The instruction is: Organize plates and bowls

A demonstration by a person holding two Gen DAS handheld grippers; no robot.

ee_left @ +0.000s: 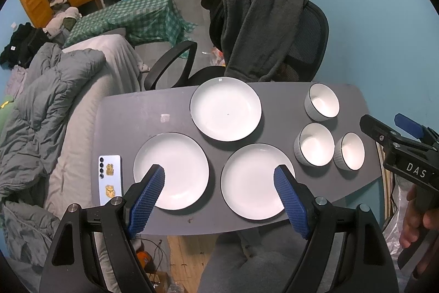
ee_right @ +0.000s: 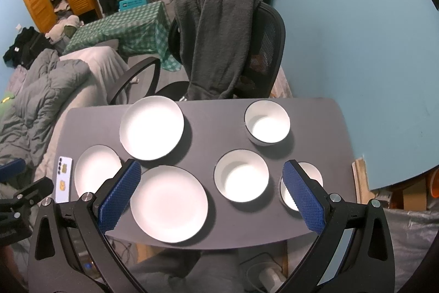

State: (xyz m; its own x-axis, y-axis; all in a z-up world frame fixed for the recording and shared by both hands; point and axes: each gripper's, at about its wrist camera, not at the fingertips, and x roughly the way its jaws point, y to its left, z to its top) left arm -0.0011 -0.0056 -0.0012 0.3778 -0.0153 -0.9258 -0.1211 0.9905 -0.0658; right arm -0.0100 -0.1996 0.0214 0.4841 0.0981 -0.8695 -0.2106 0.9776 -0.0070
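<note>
**Plates and bowls spread out, both hand-held grippers hanging wide and empty**

Left wrist view: You are holding the left hand-held gripper (ee_left: 219, 177) above the near edge of the grey counter (ee_left: 175, 106), its blue pads spread wide and gripping nothing. Three white plates are lying in a triangle: the near-left plate (ee_left: 175, 169) is sitting beside a white phone (ee_left: 109, 179), the near-right plate (ee_left: 252, 180) is lying just beside it, and the far plate (ee_left: 225, 109) is resting by the back edge. Three white bowls are clustering on the right: the far bowl (ee_left: 322, 101), the middle bowl (ee_left: 315, 144) and the small bowl (ee_left: 349, 150). Your right hand (ee_left: 417, 218) is gripping the other tool's handle at the frame's edge. A chair (ee_left: 310, 40) draped with a grey blanket (ee_left: 258, 26) is standing behind.

Right wrist view: You are holding the right hand-held gripper (ee_right: 212, 177) over the counter's near right part, fingers equally wide apart and empty. The middle bowl (ee_right: 241, 175) is showing between the pads, the small bowl (ee_right: 312, 175) is peeking from behind the right pad, and the far bowl (ee_right: 267, 122) is standing well apart. The near-right plate (ee_right: 168, 203) is lying just inside the left pad.
</note>
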